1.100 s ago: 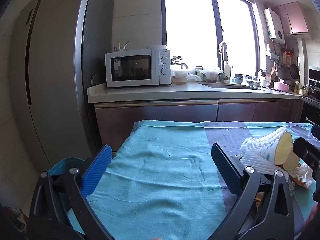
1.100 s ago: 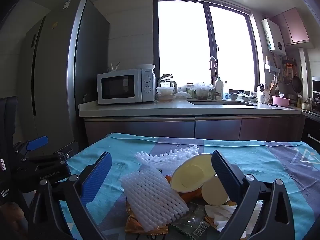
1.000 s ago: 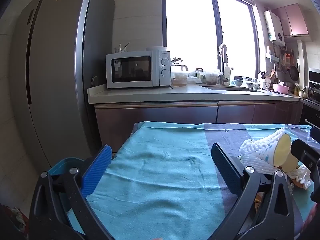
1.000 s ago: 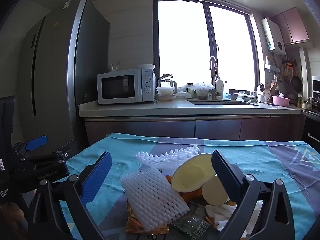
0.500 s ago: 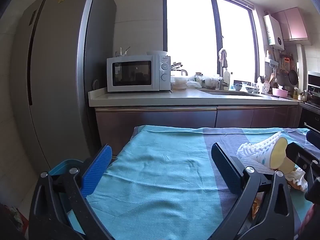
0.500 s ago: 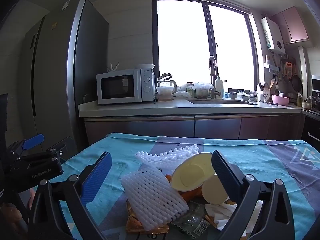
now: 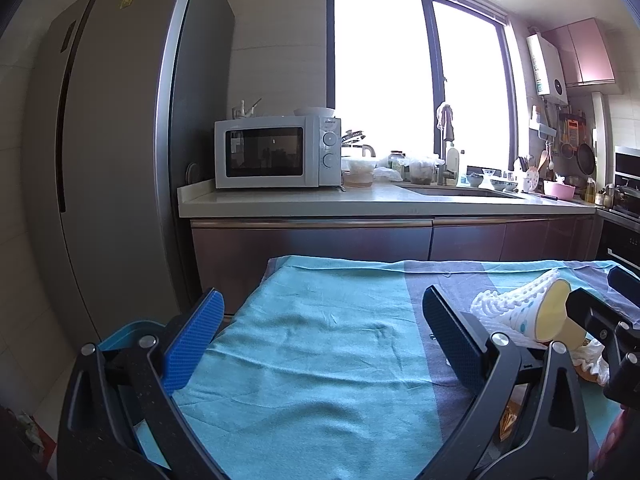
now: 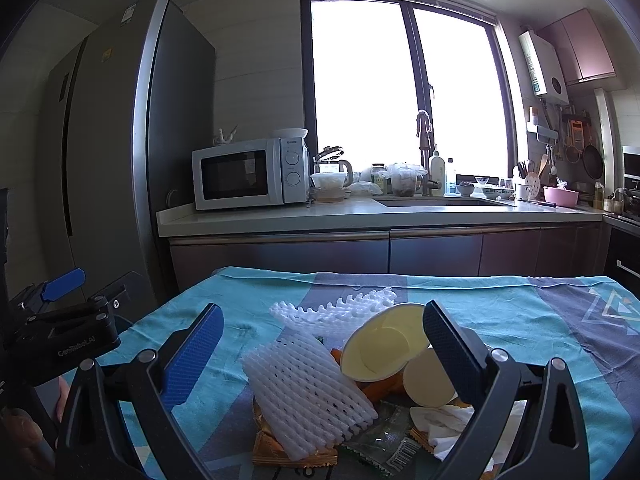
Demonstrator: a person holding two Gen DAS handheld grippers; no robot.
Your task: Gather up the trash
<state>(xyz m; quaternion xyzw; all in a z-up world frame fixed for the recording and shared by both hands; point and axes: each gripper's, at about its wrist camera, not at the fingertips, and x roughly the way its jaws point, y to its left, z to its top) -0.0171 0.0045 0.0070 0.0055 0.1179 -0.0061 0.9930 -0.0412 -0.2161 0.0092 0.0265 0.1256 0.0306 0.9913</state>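
Both pairs of fingers stand spread wide and hold nothing. In the left wrist view the left gripper (image 7: 323,336) fills the lower part of the frame, its blue-padded left finger (image 7: 192,344) at lower left and its dark right finger (image 7: 454,344) at lower right, with a bare stretch of teal tablecloth (image 7: 320,344) between them. A blue bin (image 7: 120,332) shows only its rim at the lower left, behind that left finger and beside the table's edge. At the right edge of this view lies the trash, a paper cup (image 7: 536,316) on its side with white foam netting around it, partly hidden by the right gripper (image 7: 612,320), whose dark body juts in there.

In the right wrist view the right gripper (image 8: 323,336) hangs over the trash pile at lower centre. Between its fingers lie a white foam net sleeve (image 8: 308,388), a second strip of foam netting (image 8: 340,310) farther back, a yellow-lined paper cup (image 8: 380,348) tipped on its side and another cup (image 8: 426,380) just beside it, touching the dark right finger. Under them are an orange wrapper (image 8: 288,450), a clear wrapper with a barcode (image 8: 384,438) and crumpled white tissue (image 8: 444,424). The left gripper (image 8: 60,316) appears at the left edge, well apart from the pile.

Behind the table, a white microwave (image 8: 250,174) sits on the counter next to a tall grey refrigerator (image 8: 120,140).
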